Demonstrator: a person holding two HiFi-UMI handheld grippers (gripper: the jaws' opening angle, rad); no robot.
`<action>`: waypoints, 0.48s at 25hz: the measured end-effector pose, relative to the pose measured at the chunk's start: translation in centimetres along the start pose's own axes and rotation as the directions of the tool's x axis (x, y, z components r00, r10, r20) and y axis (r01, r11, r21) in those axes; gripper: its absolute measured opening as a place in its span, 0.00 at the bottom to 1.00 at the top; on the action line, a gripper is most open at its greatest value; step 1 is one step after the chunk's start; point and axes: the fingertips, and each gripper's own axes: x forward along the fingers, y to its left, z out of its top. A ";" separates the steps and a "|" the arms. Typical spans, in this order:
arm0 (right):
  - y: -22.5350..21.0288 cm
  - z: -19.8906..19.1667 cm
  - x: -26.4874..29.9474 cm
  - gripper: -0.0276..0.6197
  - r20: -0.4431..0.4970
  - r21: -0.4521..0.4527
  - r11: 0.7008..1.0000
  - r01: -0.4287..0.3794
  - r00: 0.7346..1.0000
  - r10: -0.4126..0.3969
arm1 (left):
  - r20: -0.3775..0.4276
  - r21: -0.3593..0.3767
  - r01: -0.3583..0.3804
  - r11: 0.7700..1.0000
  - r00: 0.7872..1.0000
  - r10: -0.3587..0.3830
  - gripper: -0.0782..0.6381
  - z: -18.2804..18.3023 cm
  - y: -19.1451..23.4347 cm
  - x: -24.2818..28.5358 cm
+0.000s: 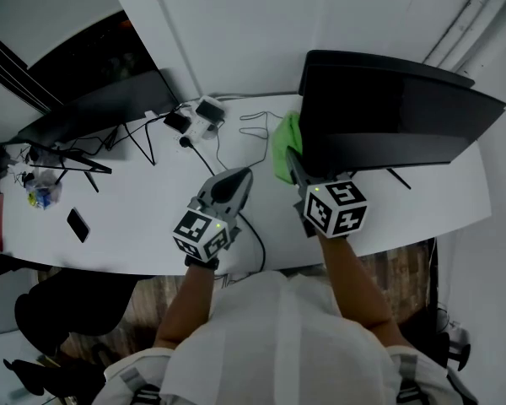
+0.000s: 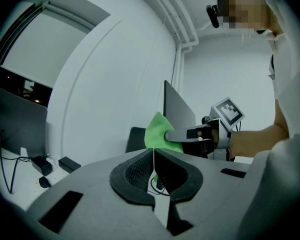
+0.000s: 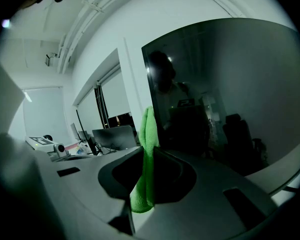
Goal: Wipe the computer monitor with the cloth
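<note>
The white desk (image 1: 135,201) carries the big dark monitor (image 1: 396,108) at its right end, with the screen facing the person and tilted back a little. The wipe appears to be at its start, at the screen's left edge, with nearly the whole panel still to cover.

The green cloth (image 1: 284,146) stands just at that left edge. It is pinched in the right gripper (image 1: 297,169), whose jaws are clamped tight on a fold, so most of the fabric rises above them. The right gripper view shows the cloth (image 3: 146,154) beside the bezel, but I cannot tell whether it presses on the glass yet.

To do the step well:
- Turn the right gripper so that the loose, broad part of the cloth lies flat on the screen, rather than a thin edge.
- Hold the hard jaw tips off the glass, since only fabric should touch it.
- Sweep across in long overlapping passes with light pressure (a panel on a slim stand is likely to rock or slide if pushed).

The left gripper (image 1: 234,182) hovers over the desk, closed on nothing. It could steady the monitor's frame. The black cable (image 1: 255,234) looping below it is worth avoiding.
</note>
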 end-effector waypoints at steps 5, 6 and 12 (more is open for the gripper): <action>-0.5 -1.8 0.4 0.11 -0.036 0.009 1.000 0.011 0.999 -0.011 | -0.005 -0.007 -0.002 1.000 1.000 0.002 0.13 -0.3 0.3 0.0; -0.6 -2.1 0.5 0.11 -0.044 0.010 1.000 0.012 0.999 -0.012 | -0.006 -0.008 -0.002 1.000 1.000 0.002 0.13 -0.4 0.4 0.0; -1.1 -4.4 0.9 0.11 -0.091 0.013 1.000 0.021 0.996 -0.020 | -0.009 -0.012 0.004 1.000 1.000 -0.004 0.13 -0.6 0.5 0.2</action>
